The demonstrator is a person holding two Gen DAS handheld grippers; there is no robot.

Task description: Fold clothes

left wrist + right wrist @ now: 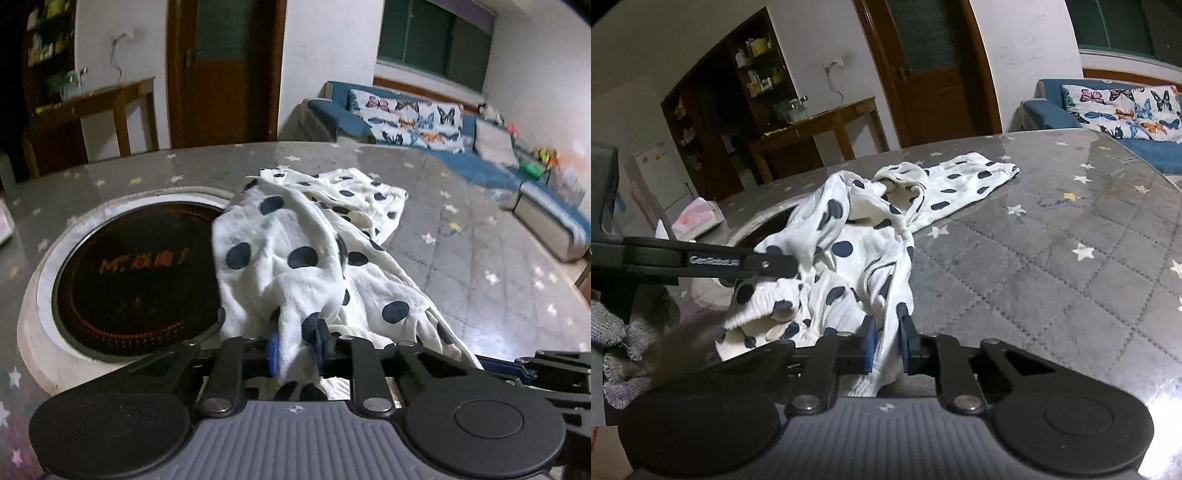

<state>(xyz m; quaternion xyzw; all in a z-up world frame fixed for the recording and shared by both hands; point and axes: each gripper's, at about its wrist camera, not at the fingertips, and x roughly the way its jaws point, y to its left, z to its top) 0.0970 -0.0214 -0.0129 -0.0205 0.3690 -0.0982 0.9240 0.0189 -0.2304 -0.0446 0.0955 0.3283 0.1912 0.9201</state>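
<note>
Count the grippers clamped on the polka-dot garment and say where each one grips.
2. The left gripper pinches a fold at the near edge beside the round black hotplate; the right gripper pinches the near edge of the polka-dot garment farther right.

White garment with navy polka dots (pixel 295 251), crumpled, unfolded, heaped on the table, near edge bunched upward.

Right tool (pixel 885 345) pinching spotted garment (pixel 857 236)
</note>
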